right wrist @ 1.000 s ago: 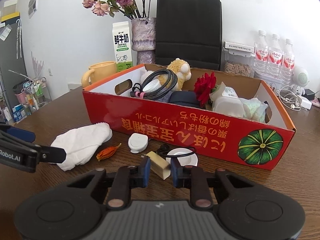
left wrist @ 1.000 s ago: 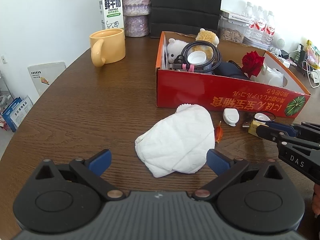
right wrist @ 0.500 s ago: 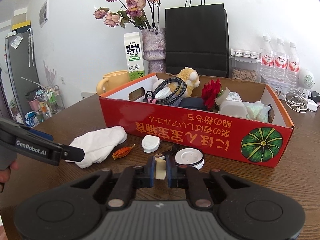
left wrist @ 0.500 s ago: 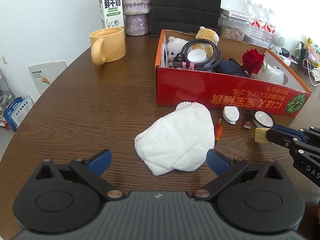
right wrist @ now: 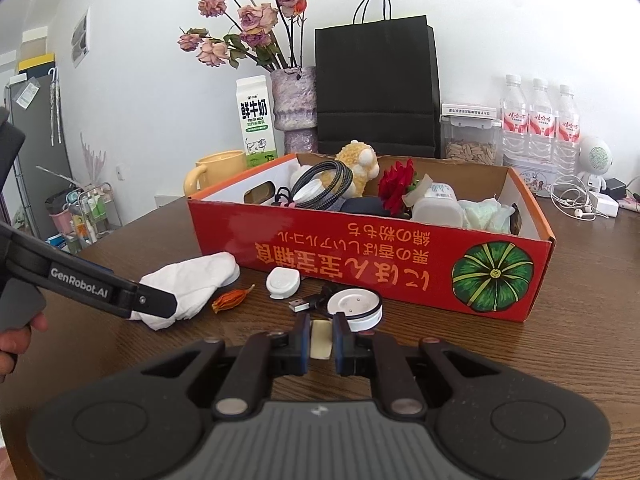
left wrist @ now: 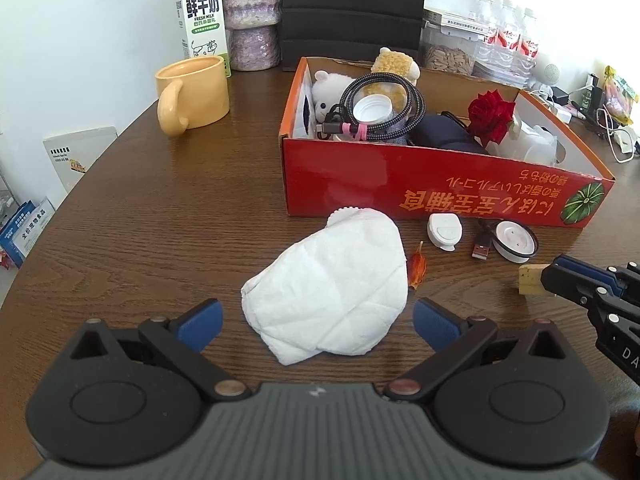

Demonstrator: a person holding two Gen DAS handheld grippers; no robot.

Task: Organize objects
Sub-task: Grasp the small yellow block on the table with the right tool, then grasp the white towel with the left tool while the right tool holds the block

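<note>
the small pale-yellow block [right wrist: 321,339] sits pinched between the blue pads of the right hand-held gripper [right wrist: 321,341], clamped tight, held just above the wooden table [right wrist: 580,352] in front of the red cardboard box [right wrist: 368,264]. from the left wrist view the same block [left wrist: 530,279] pokes out of the right hand-held gripper's tips at the right edge, clear of the box's front wall.

just beyond the block lies a round white puck with a black cable and usb plug [right wrist: 353,307], and to its left a small white oval case [right wrist: 283,282]. next over, a dried orange flower bud [right wrist: 232,300] rests beside a crumpled white cloth [right wrist: 188,288].

the left hand-held gripper [left wrist: 316,326] hangs over that cloth [left wrist: 332,296] with its blue pads spread wide, one on either side of the cloth's near end, nothing pinched. in the right wrist view its black finger crosses in front of the cloth, and part of a person's hand [right wrist: 16,340] shows at the left edge.

inside the box: a coiled braided cable [left wrist: 380,108], a white plush toy [left wrist: 328,96], a tan plush toy [right wrist: 360,168], a red rose [right wrist: 396,188], a white plastic container [right wrist: 436,208] and a dark pouch [left wrist: 440,134].

behind the box stand a yellow mug [left wrist: 192,94], a milk carton [left wrist: 202,12], a purple vase of dried roses [right wrist: 294,108], a black paper bag [right wrist: 376,88] and three water bottles [right wrist: 540,116].
</note>
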